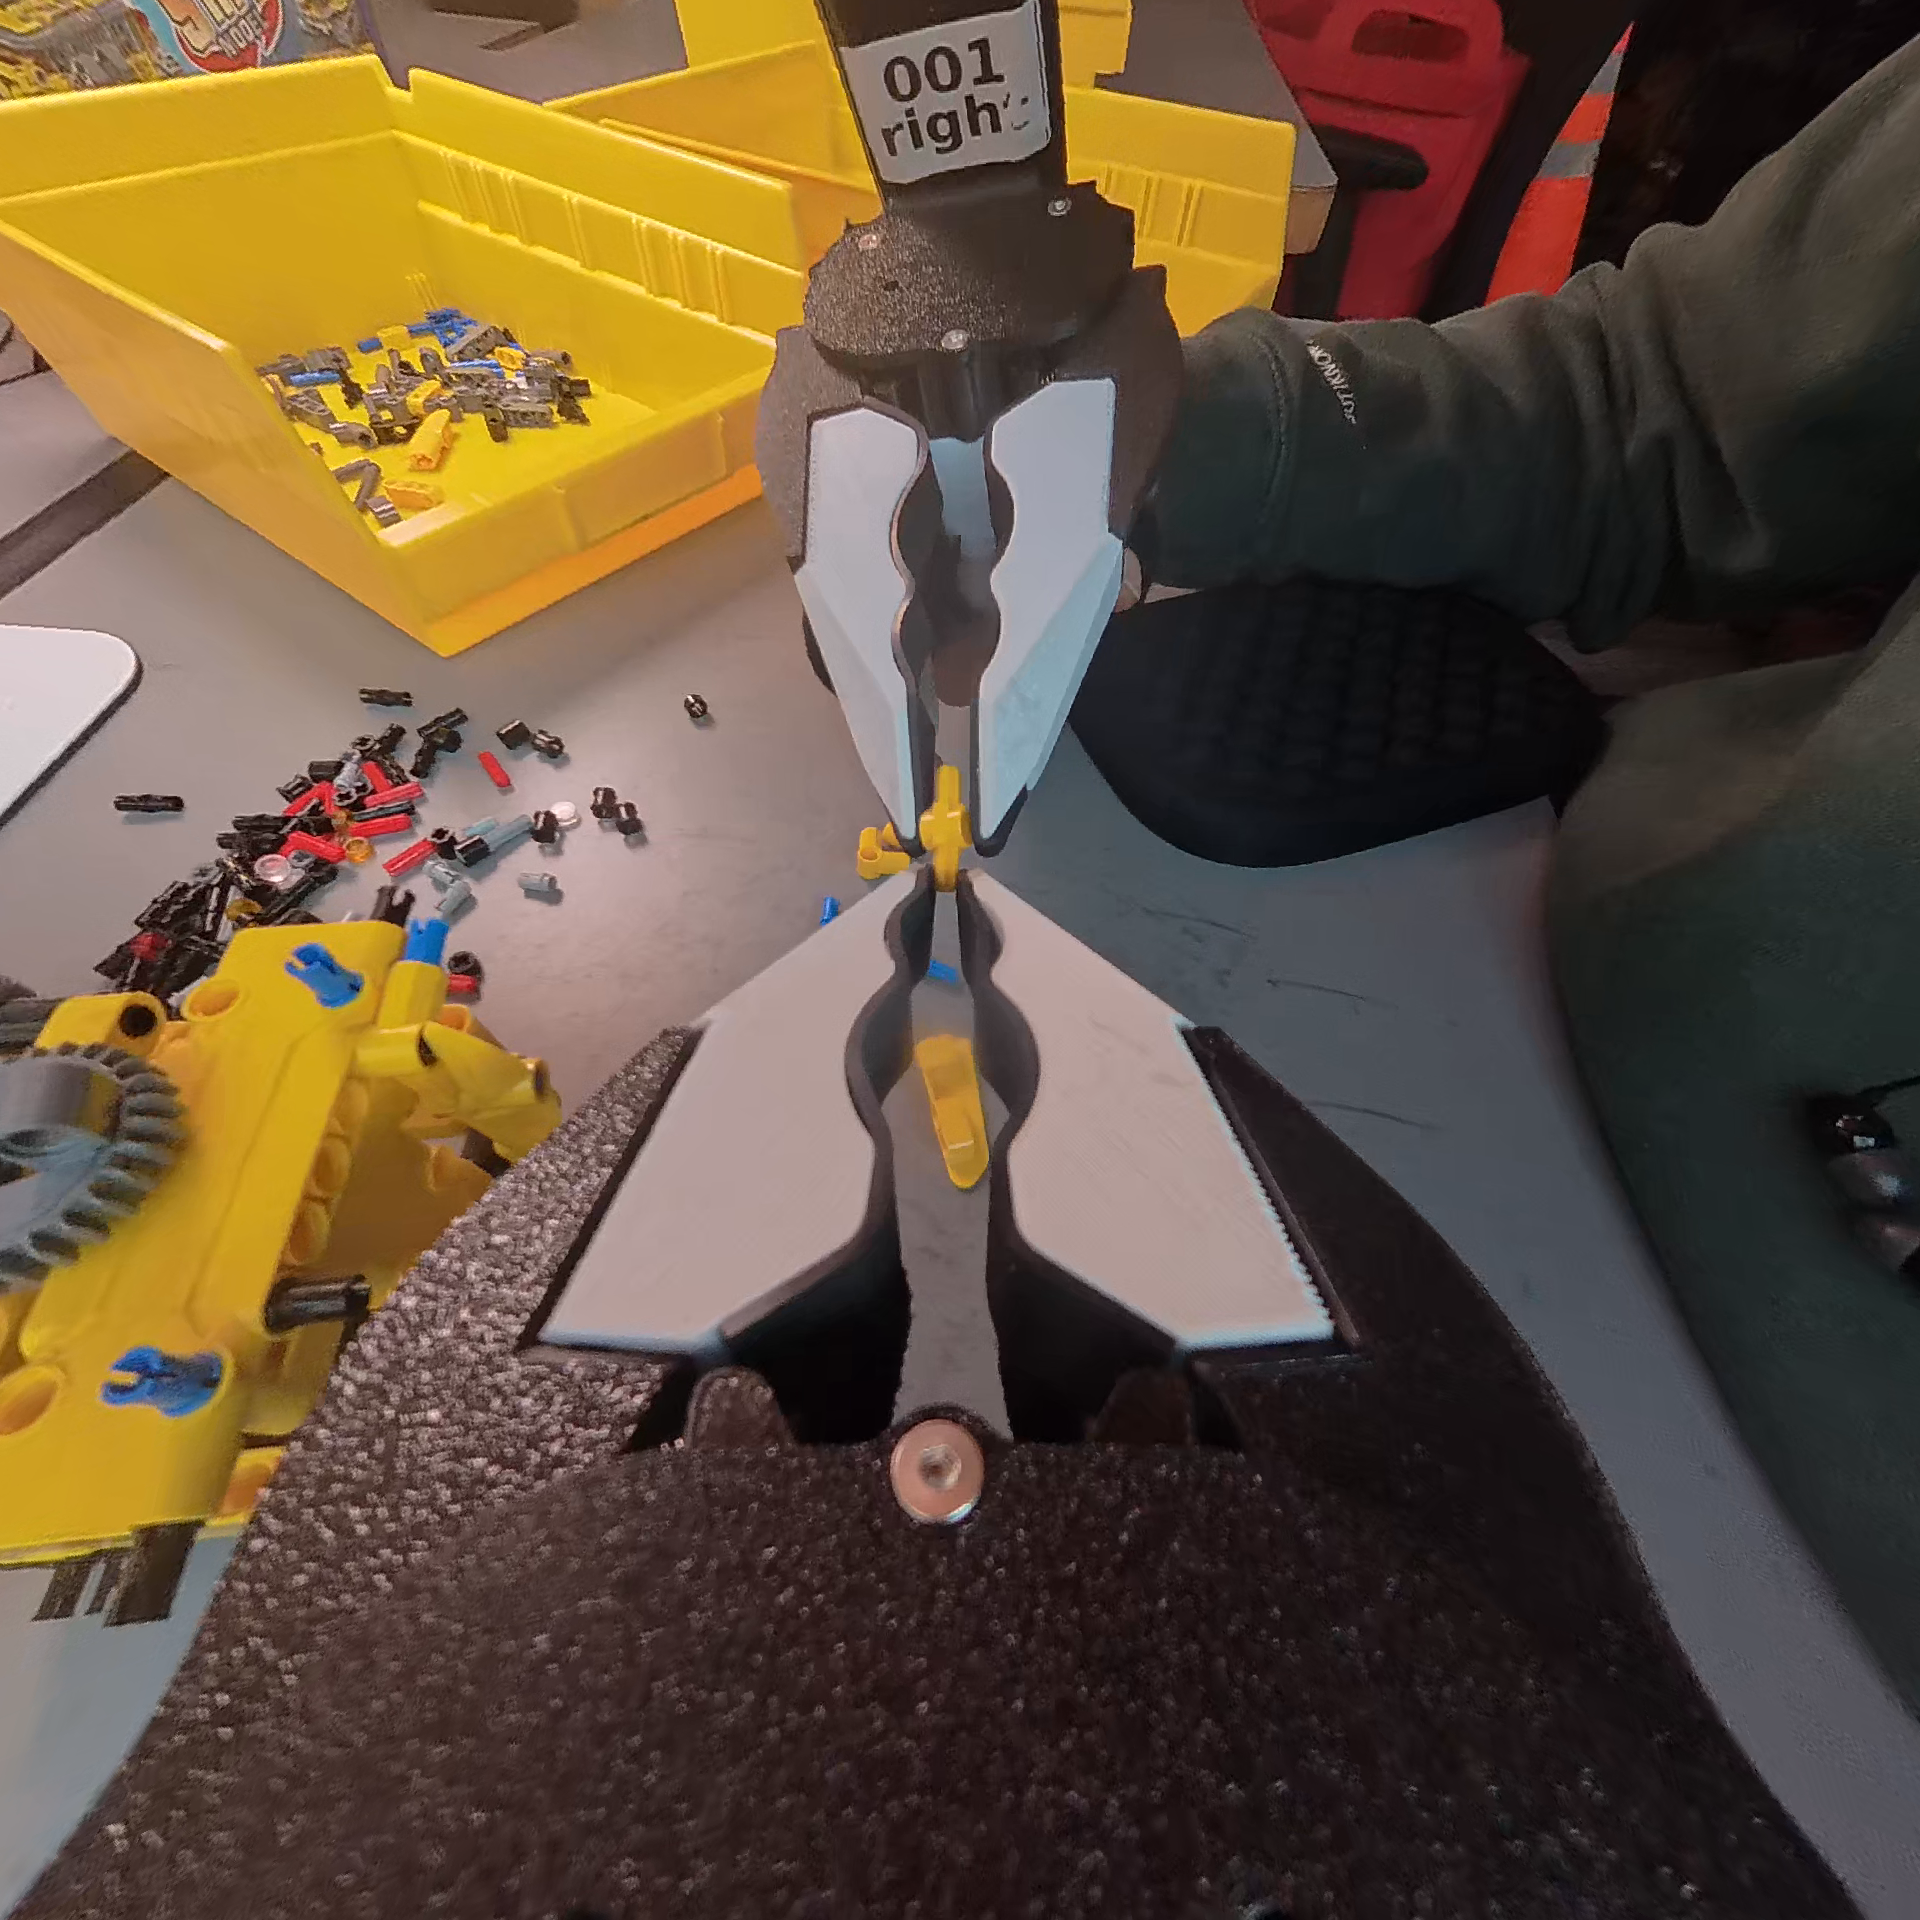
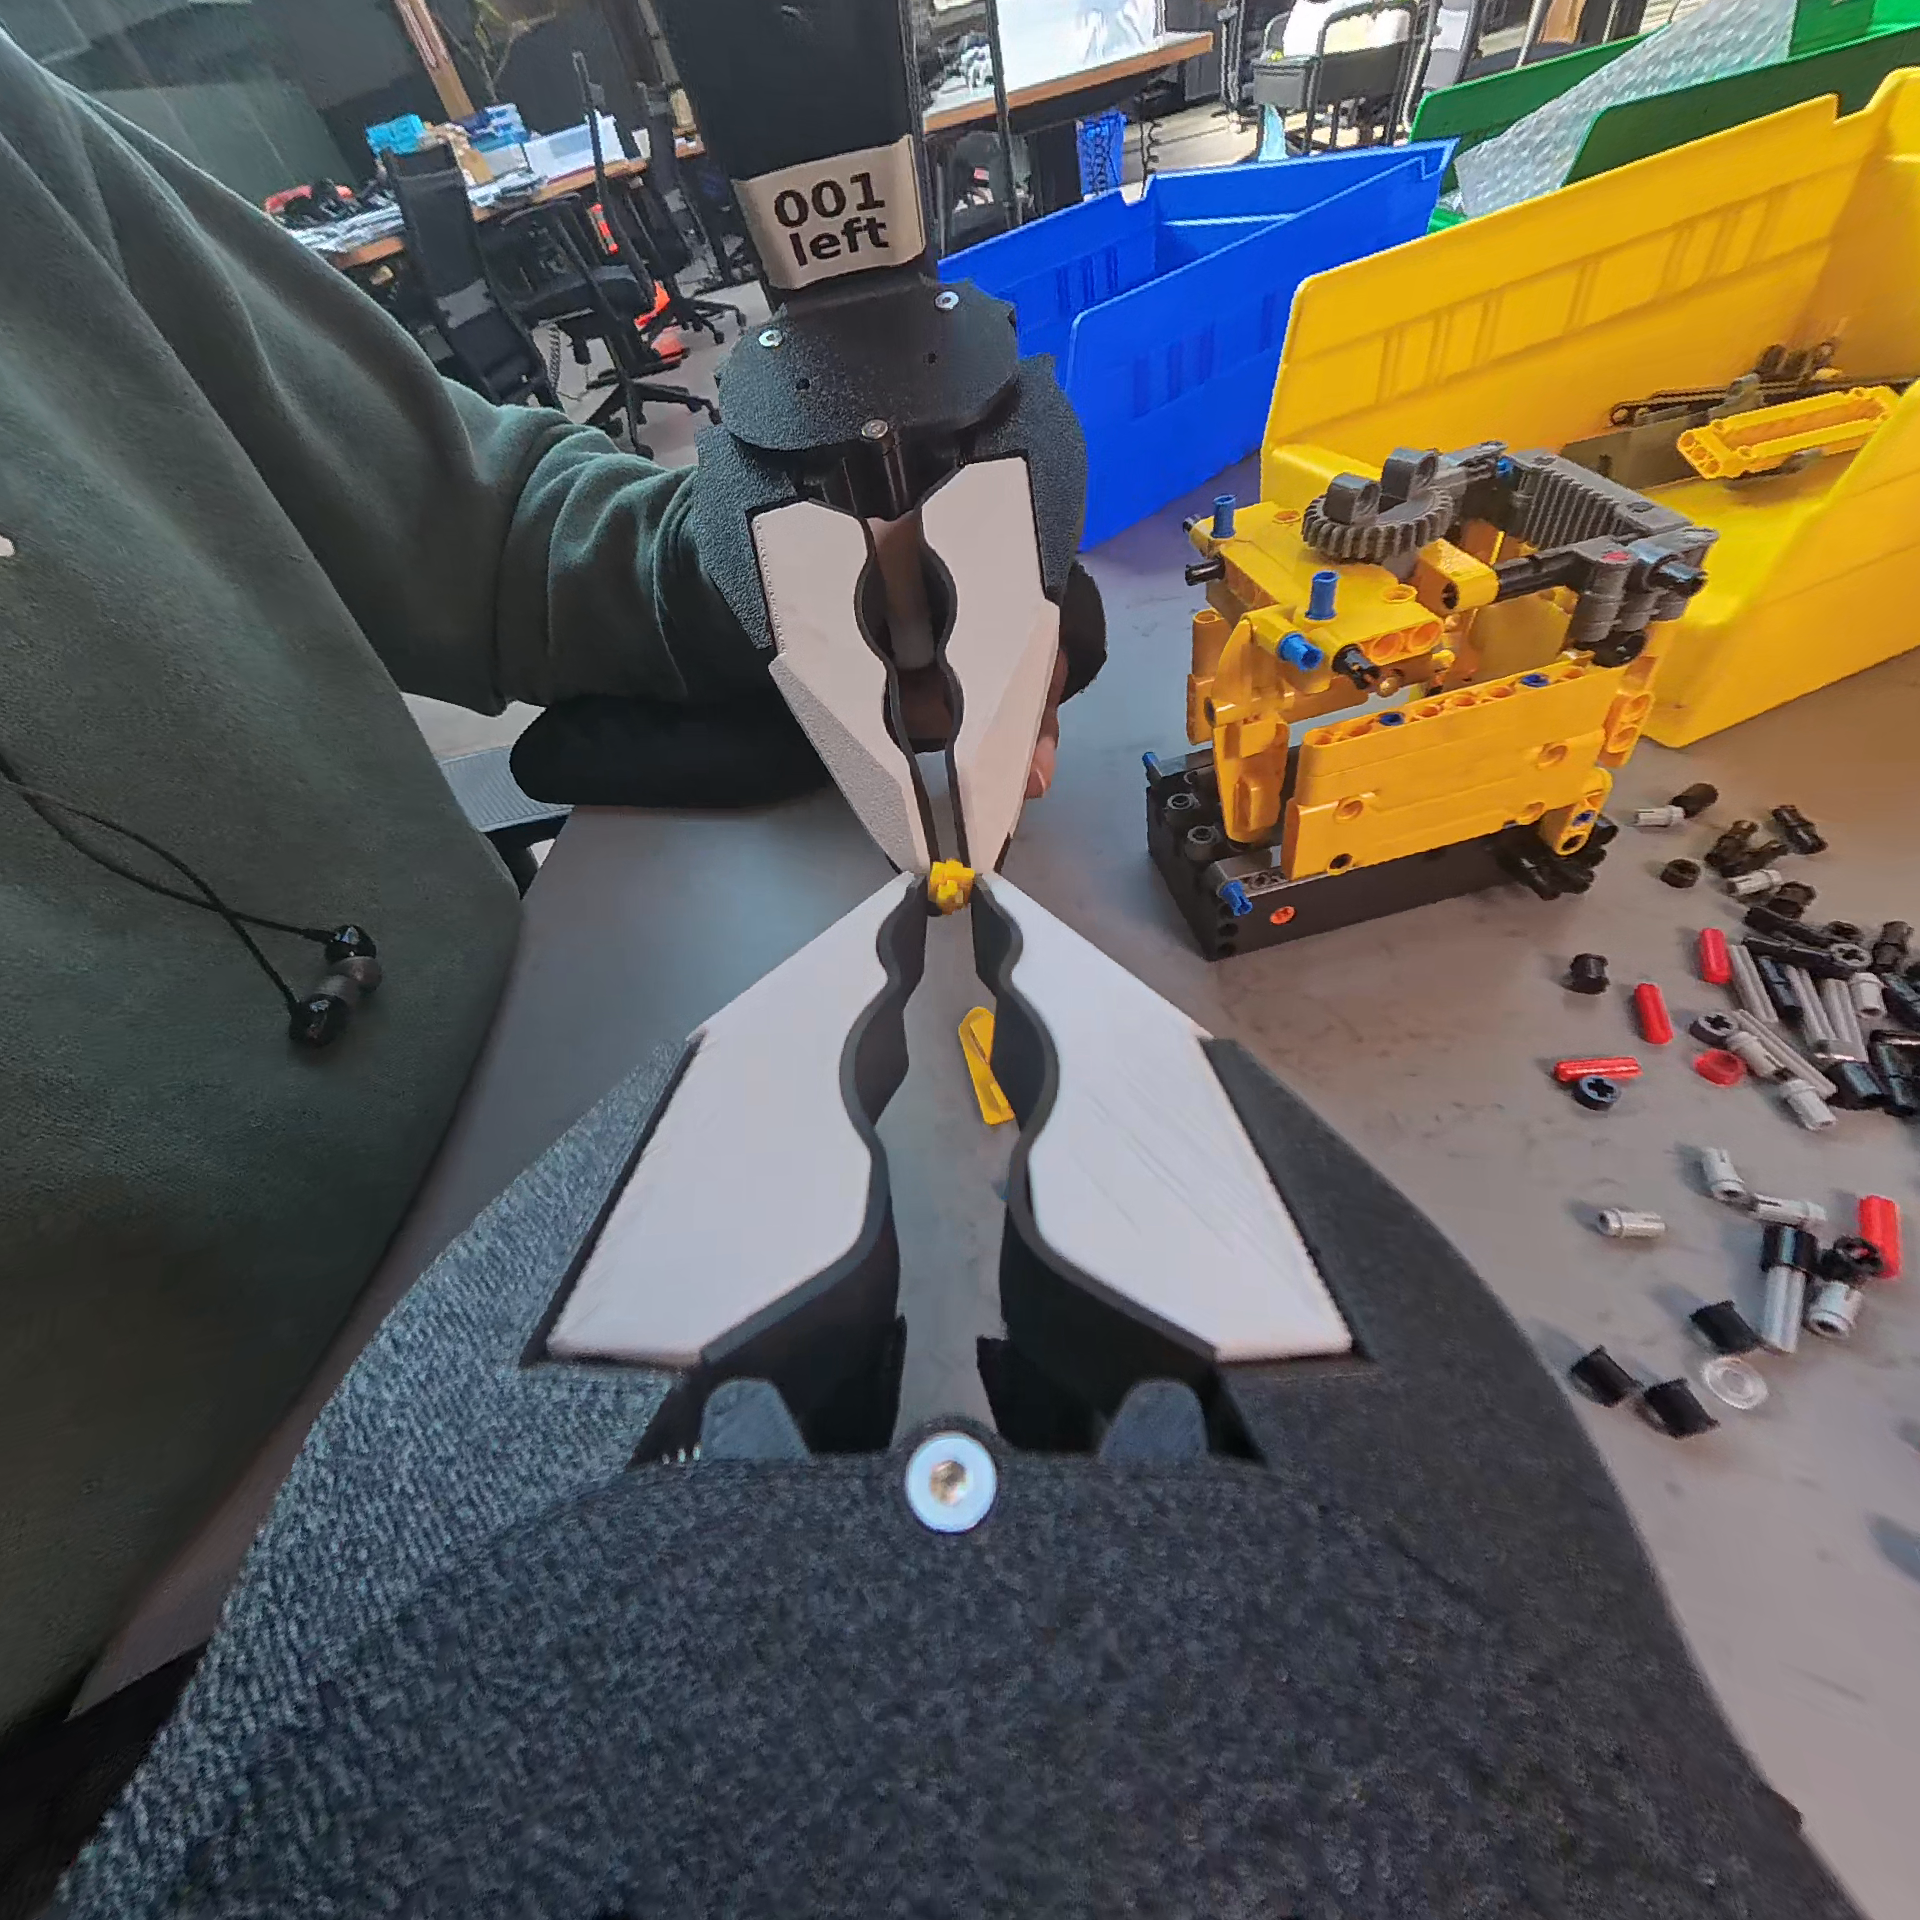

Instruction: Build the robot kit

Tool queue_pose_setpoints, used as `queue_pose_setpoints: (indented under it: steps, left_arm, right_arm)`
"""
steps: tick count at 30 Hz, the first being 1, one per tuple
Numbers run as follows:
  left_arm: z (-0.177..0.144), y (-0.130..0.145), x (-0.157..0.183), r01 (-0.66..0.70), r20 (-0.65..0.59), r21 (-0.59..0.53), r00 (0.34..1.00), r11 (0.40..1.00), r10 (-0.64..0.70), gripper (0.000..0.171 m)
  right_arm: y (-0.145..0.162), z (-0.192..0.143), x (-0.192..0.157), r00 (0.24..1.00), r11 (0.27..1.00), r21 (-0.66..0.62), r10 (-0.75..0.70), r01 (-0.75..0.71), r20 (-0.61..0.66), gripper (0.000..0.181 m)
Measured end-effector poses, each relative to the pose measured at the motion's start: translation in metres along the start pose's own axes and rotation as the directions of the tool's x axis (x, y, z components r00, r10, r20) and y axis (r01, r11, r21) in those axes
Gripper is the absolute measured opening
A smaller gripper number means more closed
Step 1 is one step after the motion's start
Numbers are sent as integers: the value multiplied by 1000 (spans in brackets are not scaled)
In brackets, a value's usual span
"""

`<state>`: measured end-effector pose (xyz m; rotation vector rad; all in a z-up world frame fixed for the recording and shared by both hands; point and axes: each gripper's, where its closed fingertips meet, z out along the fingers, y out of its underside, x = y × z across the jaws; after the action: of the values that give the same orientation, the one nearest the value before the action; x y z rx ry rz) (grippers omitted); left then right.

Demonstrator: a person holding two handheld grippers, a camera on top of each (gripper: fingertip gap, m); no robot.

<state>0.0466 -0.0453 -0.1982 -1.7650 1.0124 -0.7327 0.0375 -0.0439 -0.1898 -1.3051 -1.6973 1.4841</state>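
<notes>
The left gripper (image 1: 943,883) and the right gripper (image 2: 948,896) meet tip to tip above the grey surface (image 1: 1299,997), and each has its jaws pinched together on the same small yellow cross-shaped connector (image 1: 945,826), seen as a yellow knot (image 2: 950,883) from the right wrist view. The left gripper clamps its lower stub; the right gripper closes on its upper part. Another small yellow piece (image 1: 878,850) sits just beside the connector on its left in the left wrist view; whether it is joined to it cannot be told. Under the jaws a yellow curved part (image 1: 954,1107) lies on the surface, and a small blue pin (image 1: 828,911) lies near the tips.

To one side stands a partly built yellow brick model (image 2: 1434,665) with a dark grey gear (image 2: 1371,525) on top and blue pins sticking out, on a black base. Beside it a loose scatter of black, red and grey pins (image 2: 1787,1049) is spread over the surface.

Farther off is a yellow bin (image 1: 436,416) holding small dark and blue parts, another yellow bin (image 2: 1621,343) behind the model, and a blue bin (image 2: 1174,301). A green sleeve (image 1: 1507,436) reaches to the right gripper, and black earphones (image 2: 338,982) hang against the green garment
</notes>
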Motion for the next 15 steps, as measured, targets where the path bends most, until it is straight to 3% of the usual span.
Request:
queue_pose_setpoints:
  steps: [4,8,15]
  left_arm:
    - [2,10,1,112,-51,-49,992,993,-114,4]
    - [5,41,-2,235,-32,-207,968,950,-247,11]
    - [13,74,1,219,95,-381,976,898,-197,20]
  right_arm:
    - [8,2,2,1000,999,-45,-18,18,-7,7]
    - [15,-8,20,996,996,-85,-34,26,-87,7]
    - [26,-19,28,987,991,-128,-65,46,-146,7]
